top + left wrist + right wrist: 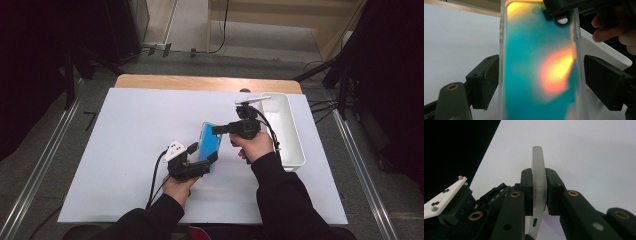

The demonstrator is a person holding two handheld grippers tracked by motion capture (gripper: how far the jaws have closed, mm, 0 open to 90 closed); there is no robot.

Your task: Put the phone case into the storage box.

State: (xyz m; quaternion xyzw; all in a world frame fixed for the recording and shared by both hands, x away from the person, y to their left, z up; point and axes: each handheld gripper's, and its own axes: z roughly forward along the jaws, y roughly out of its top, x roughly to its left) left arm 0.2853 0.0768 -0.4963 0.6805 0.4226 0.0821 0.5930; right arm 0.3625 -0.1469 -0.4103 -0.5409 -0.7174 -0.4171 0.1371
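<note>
Two grippers meet on one phone case (209, 142), and I take that case as my landmark. My right gripper (218, 129) is clamped flat on the case's upper end: in the right gripper view its two black pads (527, 190) press on both faces of the frosted edge (538, 190), with no gap showing on either side. My left gripper (205, 152) sits at the case's lower end with its jaws spread wide. In the left gripper view the left pad (484, 81) looks to be just touching the clear rim, though I cannot tell whether it presses, and the other pad (606, 81) stands a little off the opposite rim. The case (540, 67) itself is teal with a warm orange patch and a yellow glow at the far end, and it is held up off the white table sheet (130, 145). My right hand (254, 146) is just to the right of the case. Farther right of the case lies a white tray (295, 142), with the wooden table edge (200, 82) beyond the case.
</note>
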